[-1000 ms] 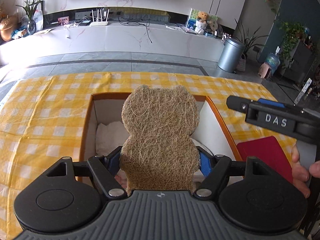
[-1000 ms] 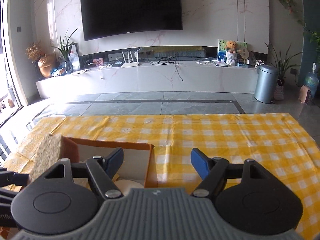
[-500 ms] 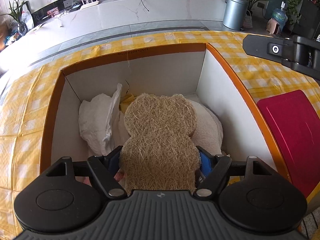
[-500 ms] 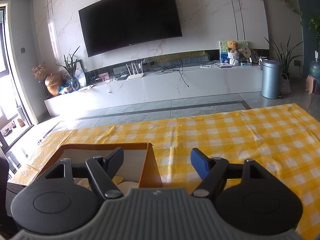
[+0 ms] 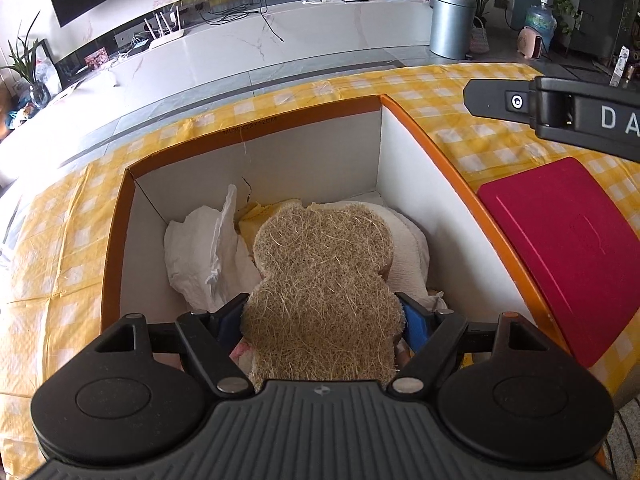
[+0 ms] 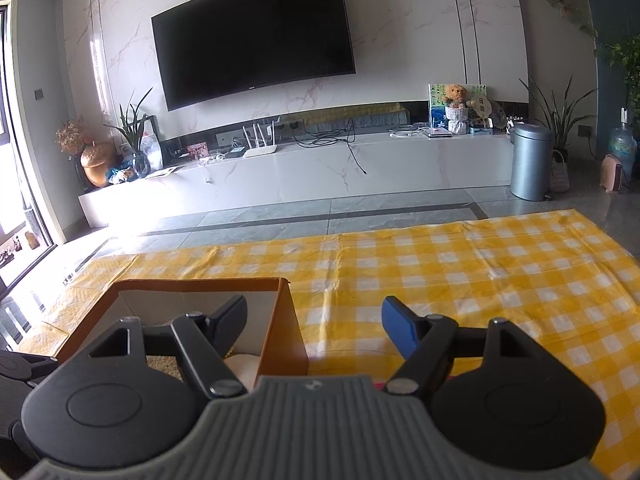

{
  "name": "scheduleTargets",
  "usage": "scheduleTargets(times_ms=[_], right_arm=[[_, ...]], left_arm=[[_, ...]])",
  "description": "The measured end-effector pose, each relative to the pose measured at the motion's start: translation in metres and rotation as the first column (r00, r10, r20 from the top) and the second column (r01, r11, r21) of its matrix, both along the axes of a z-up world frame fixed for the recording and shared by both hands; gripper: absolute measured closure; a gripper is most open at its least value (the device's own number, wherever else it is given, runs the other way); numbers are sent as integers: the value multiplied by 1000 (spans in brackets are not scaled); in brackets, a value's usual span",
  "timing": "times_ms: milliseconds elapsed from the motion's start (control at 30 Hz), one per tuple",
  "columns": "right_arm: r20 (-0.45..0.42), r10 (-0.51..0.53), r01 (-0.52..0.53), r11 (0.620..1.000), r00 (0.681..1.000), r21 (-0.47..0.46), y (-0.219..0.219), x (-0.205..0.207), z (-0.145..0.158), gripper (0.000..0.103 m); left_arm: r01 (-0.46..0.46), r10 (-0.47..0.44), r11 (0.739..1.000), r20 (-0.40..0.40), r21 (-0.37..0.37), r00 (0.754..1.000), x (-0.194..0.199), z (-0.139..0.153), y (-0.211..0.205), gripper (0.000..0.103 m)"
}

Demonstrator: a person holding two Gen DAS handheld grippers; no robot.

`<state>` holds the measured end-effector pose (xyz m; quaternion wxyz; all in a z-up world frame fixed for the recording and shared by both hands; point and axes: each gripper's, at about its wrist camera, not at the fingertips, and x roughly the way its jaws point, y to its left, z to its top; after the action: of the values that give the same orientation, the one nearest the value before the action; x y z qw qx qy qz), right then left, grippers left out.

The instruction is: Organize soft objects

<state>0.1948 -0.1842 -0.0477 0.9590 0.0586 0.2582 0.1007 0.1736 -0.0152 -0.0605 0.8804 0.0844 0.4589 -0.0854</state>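
left claw (image 5: 322, 322) gripped bear-shaped fibre pad (image 5: 322, 280) by its lower part, over the open orange box (image 5: 420, 196) | box held white cloth (image 5: 204, 252) and yellow cloth (image 5: 256, 216) | right claw (image 6: 314, 314) was wide, holding nothing, above box right wall | red lid (image 5: 568, 248) lay on checkered surface (image 6: 480, 264) just right of box

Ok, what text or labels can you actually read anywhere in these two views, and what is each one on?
"DA", cut off by the frame edge: white letters on the right gripper body, in the left wrist view.
Dark print along the orange box far rim: too small to read.
Small logo under the TV: blurred, unreadable.
Nothing else legible.
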Motion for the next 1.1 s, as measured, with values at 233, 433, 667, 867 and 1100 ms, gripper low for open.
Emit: scheduleTargets(times_ms=[233, 433, 667, 867, 1100], right_arm=[[26, -1, 1, 1000, 1000, -9, -5, -24, 17, 29], [44, 4, -4, 1000, 999, 7, -6, -37, 26, 28], [40, 32, -31, 999, 999, -19, 2, -43, 26, 28], [32, 22, -22, 1000, 999, -3, 1, -57, 29, 28], [14, 1, -1, 1000, 1000, 27, -3, -86, 30, 28]], left_arm=[[-15, 20, 998, 82, -55, 996, -14, 27, 5, 9], [-143, 169, 965, 101, -221, 980, 2, 13, 27, 2], [-194, 242, 959, 241, -206, 940, -13, 33, 42, 2], [-213, 259, 965, 440, -153, 860, -52, 72, 33, 2], [-204, 249, 968, 589, -143, 769, -91, 91, 14, 1]])
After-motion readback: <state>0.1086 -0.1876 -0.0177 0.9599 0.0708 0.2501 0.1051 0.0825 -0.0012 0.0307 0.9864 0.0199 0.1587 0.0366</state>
